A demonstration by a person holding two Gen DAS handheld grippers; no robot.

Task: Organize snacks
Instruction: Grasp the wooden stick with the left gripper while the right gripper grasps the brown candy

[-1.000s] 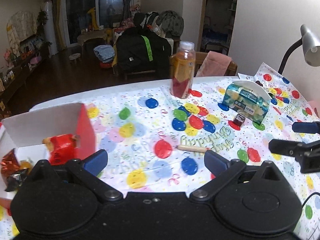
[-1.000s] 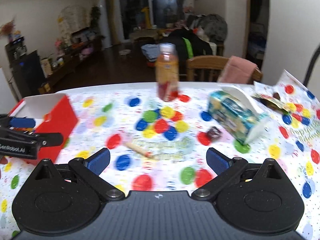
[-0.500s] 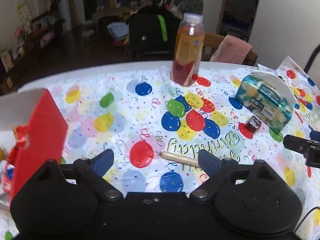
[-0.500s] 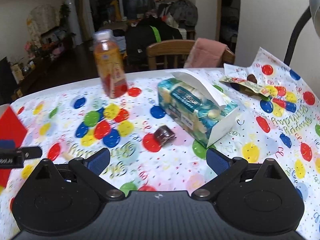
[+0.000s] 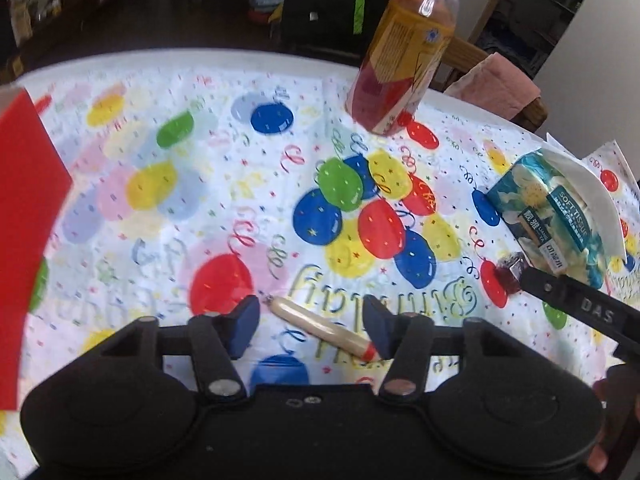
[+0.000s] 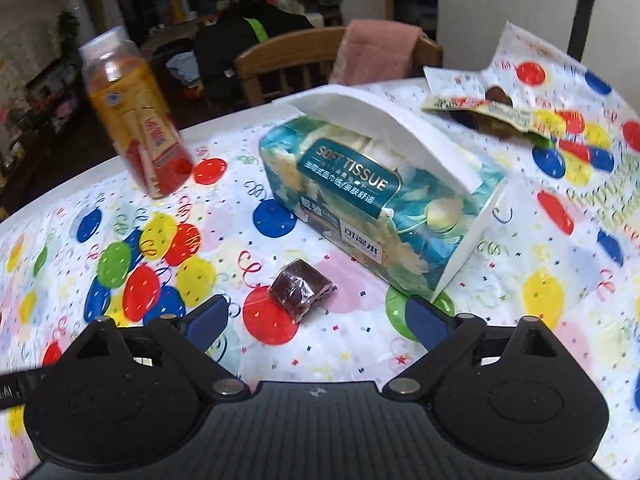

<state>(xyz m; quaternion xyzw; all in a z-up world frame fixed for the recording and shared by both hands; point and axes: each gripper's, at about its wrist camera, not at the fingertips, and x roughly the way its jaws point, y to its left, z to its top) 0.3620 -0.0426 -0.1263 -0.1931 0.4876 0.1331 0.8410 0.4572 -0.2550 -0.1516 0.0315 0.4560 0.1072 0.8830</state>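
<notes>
Left gripper [image 5: 312,326], low over the tablecloth [image 5: 224,200], straddles the sausage stick [image 5: 320,330] unclosed; right gripper [image 6: 316,326] hovers released, wrapped candy [image 6: 301,289] just ahead between its 2 fingers.

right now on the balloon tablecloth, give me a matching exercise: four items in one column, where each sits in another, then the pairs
Items
1. sausage stick
2. dark wrapped candy
3. juice bottle
4. red box

Places
A. standing upright near the table's far edge
B. at the left edge of the left wrist view
C. lying between the open fingers of the left gripper
D. on the cloth beside the tissue pack, ahead of the open right gripper

Pairs: 1-C, 2-D, 3-A, 4-B
</notes>
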